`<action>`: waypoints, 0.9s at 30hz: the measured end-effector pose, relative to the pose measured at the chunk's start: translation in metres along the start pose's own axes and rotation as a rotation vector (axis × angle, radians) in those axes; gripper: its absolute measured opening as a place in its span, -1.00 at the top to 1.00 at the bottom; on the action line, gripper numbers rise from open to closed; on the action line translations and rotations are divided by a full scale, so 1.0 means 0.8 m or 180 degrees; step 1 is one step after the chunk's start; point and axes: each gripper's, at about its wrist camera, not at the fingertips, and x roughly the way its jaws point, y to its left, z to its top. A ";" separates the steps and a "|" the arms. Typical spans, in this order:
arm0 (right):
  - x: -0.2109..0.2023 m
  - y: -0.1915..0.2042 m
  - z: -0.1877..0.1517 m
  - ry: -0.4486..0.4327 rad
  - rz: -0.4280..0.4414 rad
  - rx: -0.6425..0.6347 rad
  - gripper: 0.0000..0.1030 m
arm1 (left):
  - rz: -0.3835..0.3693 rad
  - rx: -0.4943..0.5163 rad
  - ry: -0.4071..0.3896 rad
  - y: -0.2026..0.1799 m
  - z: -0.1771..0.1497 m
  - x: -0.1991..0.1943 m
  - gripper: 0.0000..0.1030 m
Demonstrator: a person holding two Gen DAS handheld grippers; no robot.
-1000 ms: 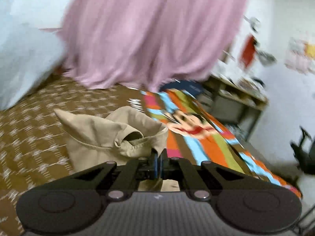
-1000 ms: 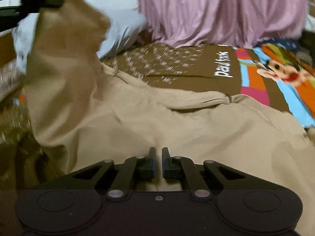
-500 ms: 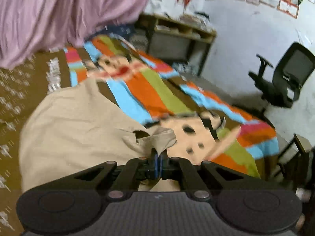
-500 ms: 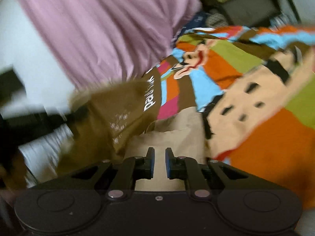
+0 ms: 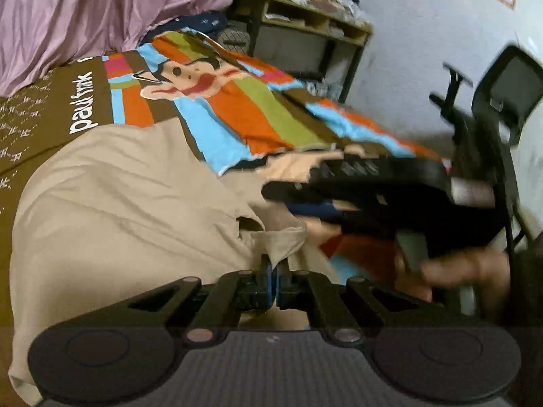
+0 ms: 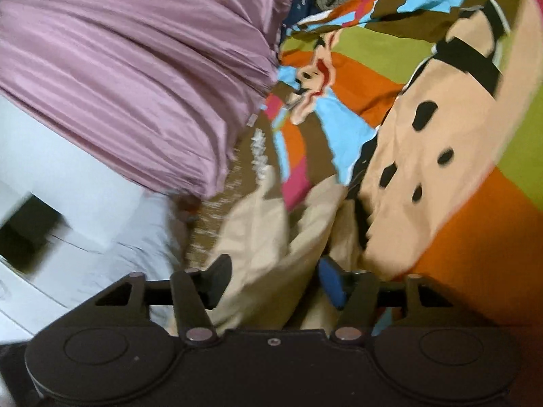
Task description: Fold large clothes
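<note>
A large beige garment (image 5: 129,203) lies spread on the colourful bedspread (image 5: 237,112). My left gripper (image 5: 273,273) is shut on a fold of the garment's edge near its collar. My right gripper shows blurred in the left wrist view (image 5: 373,190), just right of that fold, held by a hand (image 5: 454,271). In the right wrist view the right gripper (image 6: 275,279) is open, its jaws wide apart, with a bunch of the beige garment (image 6: 271,237) lying between them, not pinched.
A pink curtain (image 5: 101,13) hangs behind the bed. A wooden shelf unit (image 5: 305,40) and a black office chair (image 5: 502,95) stand to the right. A white pillow (image 6: 68,186) lies at the left of the right wrist view.
The right gripper has opened from shut and let go of the garment. It has swung in beside the left gripper. The left gripper has carried its fold across and lower over the bed.
</note>
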 end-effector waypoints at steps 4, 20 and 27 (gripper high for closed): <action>0.028 0.001 0.002 0.0036 -0.0318 -0.0270 0.78 | 0.0055 0.0181 0.0105 -0.007 -0.015 0.024 0.95; 0.040 -0.002 -0.016 -0.0091 -0.0651 -0.0658 0.80 | -0.0009 -0.0164 -0.0653 0.011 0.006 -0.117 -0.80; 0.002 0.063 -0.019 -0.0234 -0.0567 -0.1334 -0.30 | 0.0660 -0.1205 -0.0704 0.114 0.001 -0.139 -0.96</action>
